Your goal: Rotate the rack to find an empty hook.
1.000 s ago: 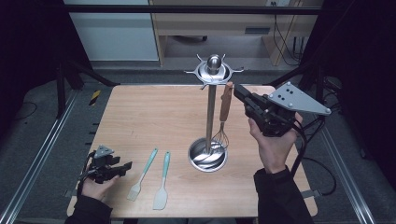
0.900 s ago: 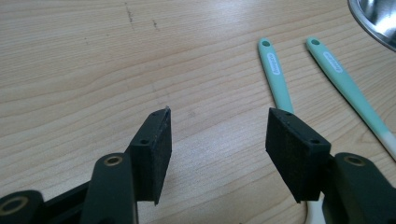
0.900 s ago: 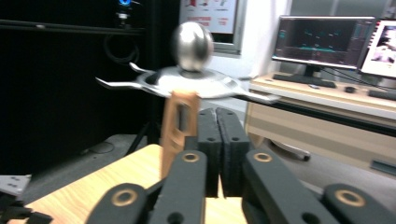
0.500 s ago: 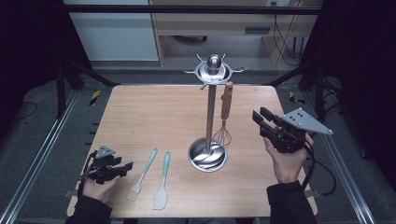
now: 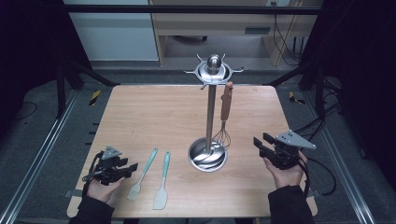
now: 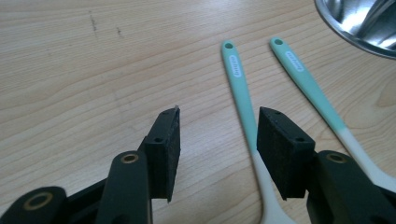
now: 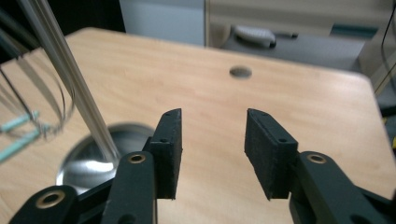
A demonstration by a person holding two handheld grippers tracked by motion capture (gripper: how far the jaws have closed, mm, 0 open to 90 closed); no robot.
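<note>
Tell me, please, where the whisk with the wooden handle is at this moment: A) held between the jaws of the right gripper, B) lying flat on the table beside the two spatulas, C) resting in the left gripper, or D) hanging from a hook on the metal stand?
D: the whisk hangs by its wooden handle from a hook of the metal stand, while the right gripper and left gripper are both open and empty.

Just ahead of the black left gripper (image 6: 218, 140) lie two spatulas (image 6: 243, 93) with teal handles and whitish heads. The desk (image 5: 154, 116) is pale wood grain. Left of the black right gripper (image 7: 212, 140), a shiny silver stand (image 5: 210, 112) carries a brown-handled whisk (image 5: 225, 109).
</note>
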